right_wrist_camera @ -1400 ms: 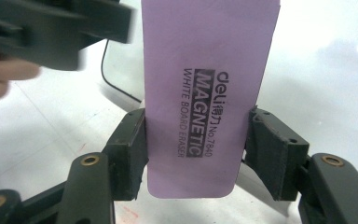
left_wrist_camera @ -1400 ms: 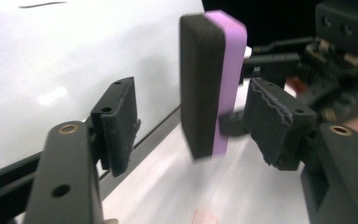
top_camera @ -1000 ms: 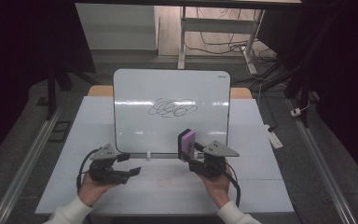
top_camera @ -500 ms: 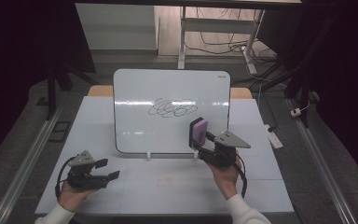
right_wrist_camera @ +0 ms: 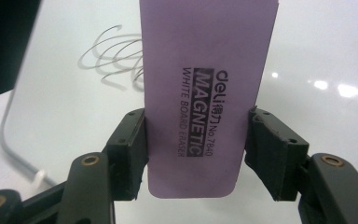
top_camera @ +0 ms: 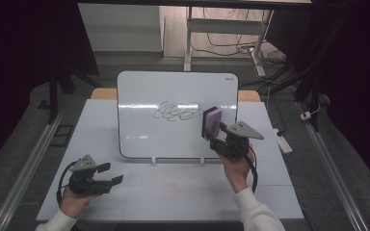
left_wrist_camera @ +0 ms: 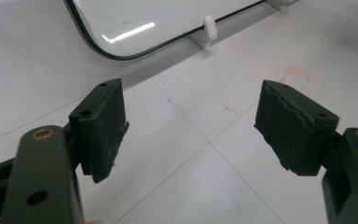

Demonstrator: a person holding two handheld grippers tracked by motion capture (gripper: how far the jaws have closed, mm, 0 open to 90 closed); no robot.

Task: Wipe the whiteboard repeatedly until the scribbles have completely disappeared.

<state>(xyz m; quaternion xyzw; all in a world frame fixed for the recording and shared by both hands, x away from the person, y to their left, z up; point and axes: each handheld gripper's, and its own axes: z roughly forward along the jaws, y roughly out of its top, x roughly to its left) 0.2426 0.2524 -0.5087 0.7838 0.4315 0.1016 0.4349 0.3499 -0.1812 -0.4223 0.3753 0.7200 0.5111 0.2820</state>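
Note:
A white whiteboard (top_camera: 173, 134) stands upright on the table with a black scribble (top_camera: 177, 110) near its middle. My right gripper (top_camera: 215, 134) is shut on a purple magnetic whiteboard eraser (top_camera: 212, 122), held upright in front of the board just right of the scribble. In the right gripper view the eraser (right_wrist_camera: 205, 93) is clamped between both pads (right_wrist_camera: 130, 149), with the scribble (right_wrist_camera: 116, 58) behind it to the left. My left gripper (top_camera: 110, 173) rests low over the table at the front left, open and empty. In its own view the left gripper (left_wrist_camera: 191, 126) shows bare table between its jaws.
The board stands on two small white feet (top_camera: 153, 160) on a white table top (top_camera: 139, 197). Faint red marks (left_wrist_camera: 293, 72) stain the table in front of it. A small white object (top_camera: 282, 142) lies at the right edge. Metal rails (top_camera: 29, 163) flank the table.
My right gripper has lifted the eraser up and to the right, toward the scribble. My left gripper has moved left, away from the board's lower edge, and then kept still.

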